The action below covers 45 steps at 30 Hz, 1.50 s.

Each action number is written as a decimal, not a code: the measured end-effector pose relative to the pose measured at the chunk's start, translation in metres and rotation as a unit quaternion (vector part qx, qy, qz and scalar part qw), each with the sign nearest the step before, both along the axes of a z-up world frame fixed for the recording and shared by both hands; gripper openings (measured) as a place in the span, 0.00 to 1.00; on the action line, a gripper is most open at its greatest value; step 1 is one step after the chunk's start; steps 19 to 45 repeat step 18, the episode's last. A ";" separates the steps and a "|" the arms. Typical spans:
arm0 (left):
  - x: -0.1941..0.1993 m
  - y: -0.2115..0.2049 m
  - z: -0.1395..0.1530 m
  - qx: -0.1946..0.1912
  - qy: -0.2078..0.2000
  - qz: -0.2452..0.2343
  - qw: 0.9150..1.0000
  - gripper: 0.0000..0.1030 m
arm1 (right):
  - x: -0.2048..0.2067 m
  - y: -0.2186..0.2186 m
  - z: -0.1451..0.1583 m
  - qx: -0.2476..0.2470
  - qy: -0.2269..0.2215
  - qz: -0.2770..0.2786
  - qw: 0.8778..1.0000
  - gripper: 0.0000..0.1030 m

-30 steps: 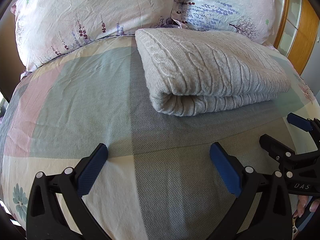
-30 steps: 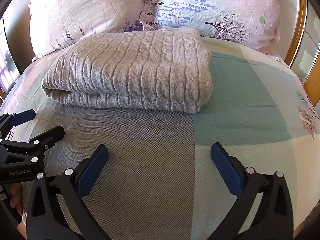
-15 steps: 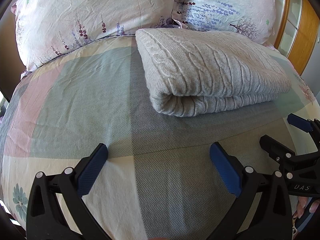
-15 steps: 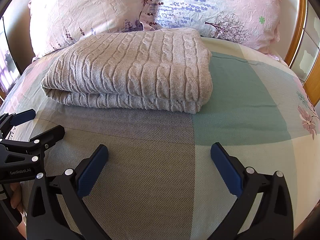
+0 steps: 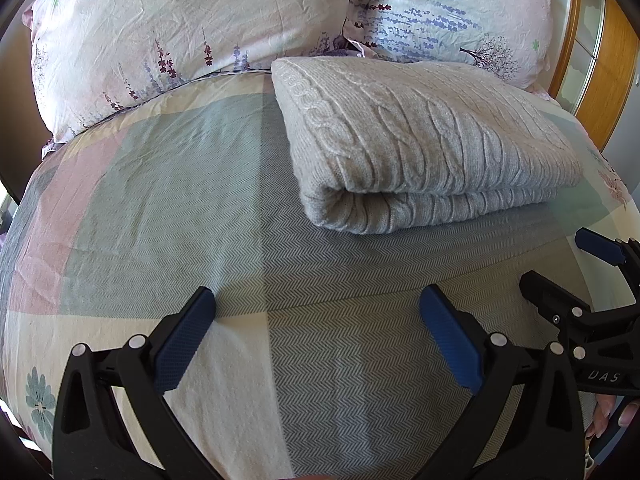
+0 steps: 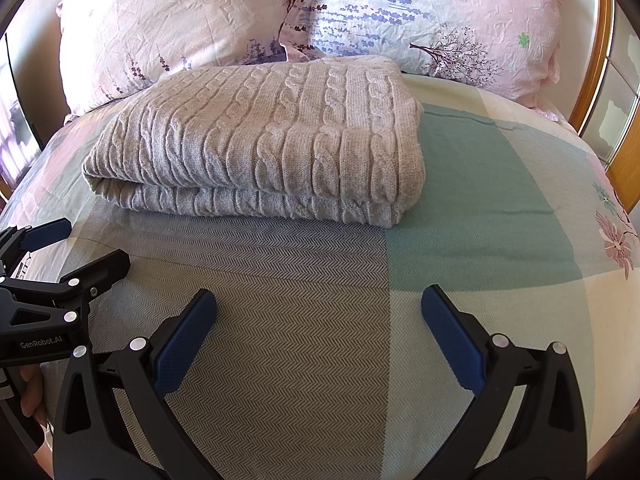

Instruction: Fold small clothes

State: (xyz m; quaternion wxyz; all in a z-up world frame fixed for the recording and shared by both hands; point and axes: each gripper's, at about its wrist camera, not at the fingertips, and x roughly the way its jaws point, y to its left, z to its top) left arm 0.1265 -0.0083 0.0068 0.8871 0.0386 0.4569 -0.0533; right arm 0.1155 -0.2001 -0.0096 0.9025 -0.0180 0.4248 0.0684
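A grey cable-knit sweater (image 5: 420,148) lies folded in a neat rectangle on the bed, its rolled fold edge facing me; it also shows in the right wrist view (image 6: 264,140). My left gripper (image 5: 316,308) is open and empty, hovering over the bedsheet well short of the sweater. My right gripper (image 6: 318,308) is open and empty, also short of the sweater. The right gripper shows at the right edge of the left wrist view (image 5: 560,264); the left gripper shows at the left edge of the right wrist view (image 6: 68,244).
A patchwork bedsheet (image 5: 168,200) covers the bed. Two floral pillows (image 5: 180,28) (image 6: 432,16) lean against the headboard behind the sweater. A wooden frame with glass panels (image 6: 616,92) stands at the right.
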 end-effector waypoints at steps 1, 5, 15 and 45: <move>0.000 0.000 0.000 0.000 0.000 0.000 1.000 0.98 | 0.000 0.000 0.000 0.000 0.000 0.000 1.000 0.99; 0.001 0.000 0.000 0.000 0.000 0.002 1.000 0.98 | 0.000 0.000 0.000 0.000 0.000 0.000 1.000 0.99; 0.002 0.000 0.000 0.000 0.000 0.002 1.000 0.98 | 0.000 0.000 0.000 0.000 0.000 0.000 1.000 0.99; 0.002 0.000 0.000 0.000 0.000 0.002 1.000 0.98 | -0.001 0.000 0.000 0.000 0.000 0.000 1.000 0.99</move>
